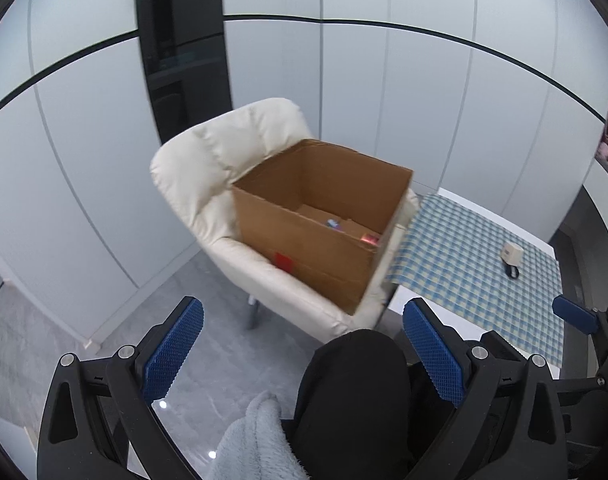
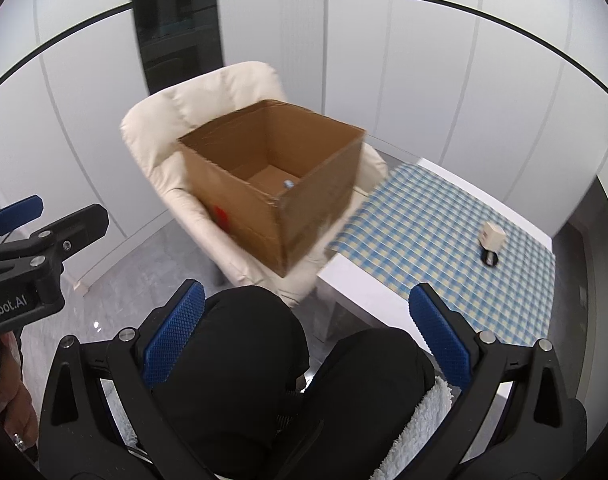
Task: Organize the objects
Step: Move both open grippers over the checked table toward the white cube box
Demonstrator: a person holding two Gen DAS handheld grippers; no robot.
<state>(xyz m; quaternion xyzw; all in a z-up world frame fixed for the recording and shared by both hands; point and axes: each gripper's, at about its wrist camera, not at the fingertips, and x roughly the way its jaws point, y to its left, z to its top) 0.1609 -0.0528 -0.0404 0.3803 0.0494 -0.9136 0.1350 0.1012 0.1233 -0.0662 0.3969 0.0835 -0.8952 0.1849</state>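
Note:
An open brown cardboard box [image 1: 315,216] [image 2: 272,176] stands on the seat of a white padded chair [image 1: 224,152] [image 2: 164,128]. A few small items lie on its bottom, one bluish [image 1: 331,223] and one red [image 1: 369,238]. A cream cube [image 1: 511,254] [image 2: 492,236] with a small black object [image 2: 491,258] beside it rests on the checked cloth. My left gripper [image 1: 304,348] is open and holds nothing, well short of the box. My right gripper [image 2: 307,336] is likewise open and holds nothing, above a person's knees.
A low white table [image 2: 355,284] with a blue checked cloth [image 1: 471,248] stands right of the chair. A person's black-trousered knees [image 2: 232,360] and a fluffy pale cloth [image 1: 256,440] fill the foreground. White cabinet panels stand behind. The left gripper [image 2: 60,216] shows at the right view's left edge.

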